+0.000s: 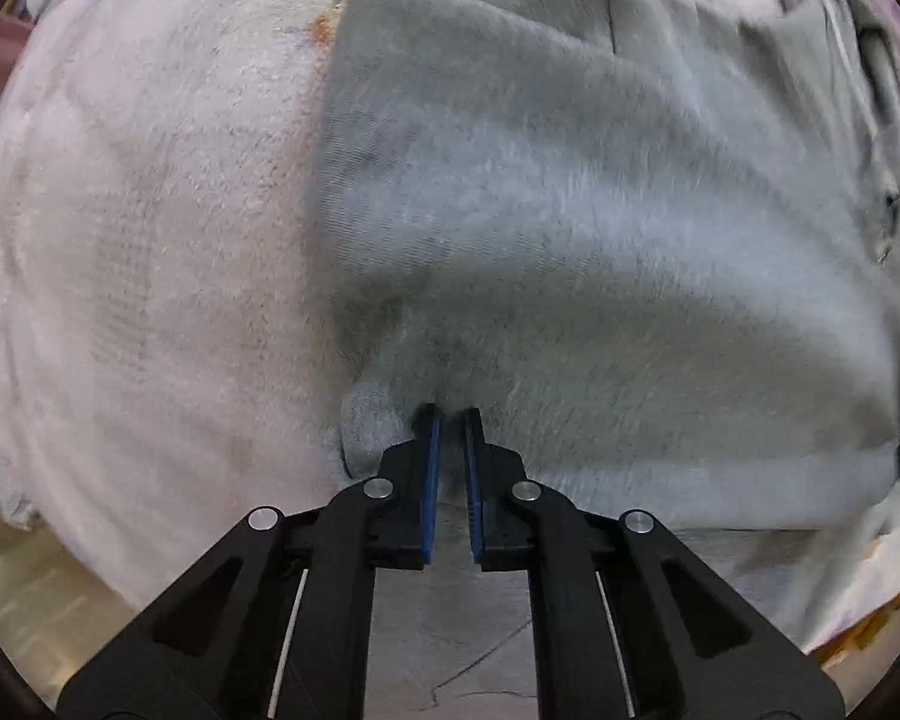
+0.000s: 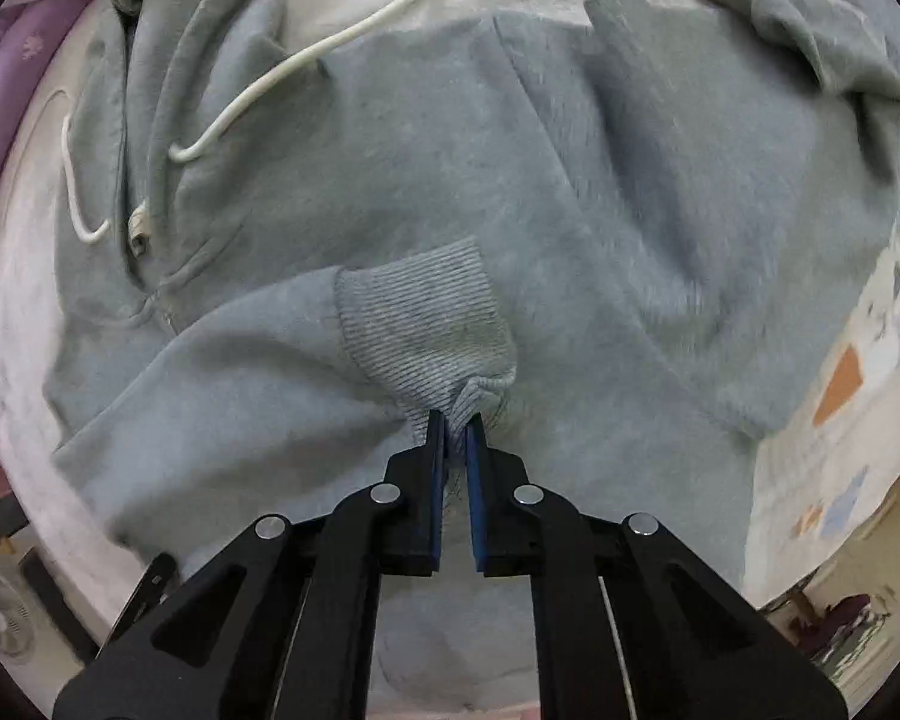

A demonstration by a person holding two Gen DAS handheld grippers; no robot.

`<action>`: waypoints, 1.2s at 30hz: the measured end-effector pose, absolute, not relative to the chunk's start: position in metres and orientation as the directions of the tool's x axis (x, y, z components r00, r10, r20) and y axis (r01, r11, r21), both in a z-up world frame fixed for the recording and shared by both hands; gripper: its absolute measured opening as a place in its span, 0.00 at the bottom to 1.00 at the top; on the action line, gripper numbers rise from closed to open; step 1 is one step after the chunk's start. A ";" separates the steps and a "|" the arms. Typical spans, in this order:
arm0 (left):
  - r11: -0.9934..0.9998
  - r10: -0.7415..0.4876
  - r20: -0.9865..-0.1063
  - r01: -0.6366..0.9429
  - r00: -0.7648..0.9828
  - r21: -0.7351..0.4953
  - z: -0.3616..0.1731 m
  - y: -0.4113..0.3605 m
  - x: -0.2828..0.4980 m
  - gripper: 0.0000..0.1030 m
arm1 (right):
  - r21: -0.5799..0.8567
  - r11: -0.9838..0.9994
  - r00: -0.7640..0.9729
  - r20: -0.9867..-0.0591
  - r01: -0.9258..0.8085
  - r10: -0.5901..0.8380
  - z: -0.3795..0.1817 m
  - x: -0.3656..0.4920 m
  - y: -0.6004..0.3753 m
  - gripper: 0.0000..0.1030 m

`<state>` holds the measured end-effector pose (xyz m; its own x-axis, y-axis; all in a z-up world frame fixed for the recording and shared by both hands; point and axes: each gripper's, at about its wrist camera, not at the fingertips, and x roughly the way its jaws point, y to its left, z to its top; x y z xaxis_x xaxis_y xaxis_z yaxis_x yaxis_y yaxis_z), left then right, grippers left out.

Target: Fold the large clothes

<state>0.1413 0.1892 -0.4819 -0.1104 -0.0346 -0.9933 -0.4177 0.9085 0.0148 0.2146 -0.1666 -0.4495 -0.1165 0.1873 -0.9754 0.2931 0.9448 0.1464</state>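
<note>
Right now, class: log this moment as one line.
garment: grey hoodie on bed | left hand-held gripper: shut on hoodie edge | right hand-held gripper: shut on ribbed cuff

Black claw (image 1: 452, 414), blue pads, silver rivets

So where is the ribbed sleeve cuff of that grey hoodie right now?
In the right wrist view, the ribbed cuff lies mid-picture on the hoodie's front, its corner pinched by the right gripper.

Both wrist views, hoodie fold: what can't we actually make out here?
- Left wrist view: motion blur smears the hoodie; whether the left gripper pinches one layer or several is unclear.
- Right wrist view: the right gripper grips the ribbed cuff; cloth under it is hidden.
- Right wrist view: the hood is cut off by the top edge.
</note>
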 end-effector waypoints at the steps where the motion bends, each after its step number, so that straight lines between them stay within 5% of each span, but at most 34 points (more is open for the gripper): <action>1: 0.909 -0.044 -0.993 -0.417 -0.113 0.007 -0.480 0.192 0.140 0.05 | 0.113 0.954 -0.111 -0.983 0.278 0.149 -0.444 0.210 -0.169 0.06; 5: 0.902 -0.096 -0.984 -0.432 -0.150 -0.022 -0.481 0.199 0.132 0.04 | 0.101 0.916 -0.151 -0.974 0.389 0.172 -0.470 0.191 -0.203 0.09; 6: 0.902 -0.095 -0.984 -0.431 -0.152 -0.020 -0.482 0.199 0.132 0.04 | 0.091 0.907 -0.180 -0.967 0.411 0.178 -0.484 0.190 -0.209 0.17; 7: 0.907 -0.089 -0.983 -0.420 -0.160 -0.014 -0.484 0.198 0.132 0.04 | 0.051 0.913 -0.235 -0.959 0.404 0.157 -0.492 0.191 -0.210 0.40; 8: 0.912 -0.086 -0.981 -0.409 -0.171 -0.008 -0.485 0.197 0.133 0.04 | 0.010 0.924 -0.253 -0.961 0.383 0.115 -0.491 0.193 -0.210 0.52; 14: 0.911 -0.074 -0.981 -0.412 -0.178 0.006 -0.479 0.201 0.127 0.00 | 0.107 0.935 -0.072 -0.988 0.337 0.139 -0.456 0.211 -0.215 0.63; 15: 0.909 -0.070 -0.981 -0.418 -0.182 0.013 -0.480 0.203 0.126 0.00 | 0.108 0.942 -0.073 -0.988 0.319 0.138 -0.460 0.215 -0.215 0.60; 16: 0.904 -0.072 -0.980 -0.427 -0.188 0.016 -0.483 0.205 0.123 0.00 | 0.107 0.948 -0.073 -0.988 0.301 0.135 -0.465 0.220 -0.212 0.24; 17: 0.902 -0.078 -0.978 -0.431 -0.195 0.014 -0.485 0.207 0.122 0.00 | 0.109 0.946 -0.065 -0.989 0.306 0.135 -0.466 0.224 -0.212 0.02; 21: 0.920 -0.060 -0.979 -0.391 -0.194 0.021 -0.470 0.204 0.124 0.01 | 0.154 0.928 0.091 -0.987 0.338 0.130 -0.435 0.243 -0.222 0.02; 24: 0.932 -0.038 -0.985 -0.362 -0.168 0.025 -0.452 0.204 0.131 0.01 | 0.091 0.935 0.008 -0.996 0.344 0.094 -0.449 0.244 -0.230 0.02; 28: 0.941 -0.023 -0.993 -0.339 -0.115 0.018 -0.430 0.203 0.145 0.22 | 0.060 0.948 -0.052 -0.995 0.312 0.080 -0.449 0.225 -0.229 0.07; 30: 0.948 -0.013 -0.998 -0.317 -0.061 0.007 -0.422 0.201 0.158 0.22 | 0.066 0.959 0.030 -0.998 0.274 0.060 -0.429 0.212 -0.223 0.16; 32: 0.954 -0.027 -1.000 -0.297 -0.009 -0.023 -0.430 0.201 0.174 0.21 | 0.089 0.982 0.066 -0.995 0.166 0.079 -0.422 0.207 -0.205 0.04; 36: 0.967 0.004 -1.000 -0.253 -0.022 0.009 -0.480 0.198 0.205 0.11 | 0.042 0.990 -0.069 -0.996 0.137 0.052 -0.476 0.193 -0.199 0.00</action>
<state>0.2050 0.1979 -0.4805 -0.0220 0.0038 -0.9998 -0.2528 0.9675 0.0092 0.1933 -0.1986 -0.4765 -0.0693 0.0522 -0.9962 0.1372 0.9896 0.0423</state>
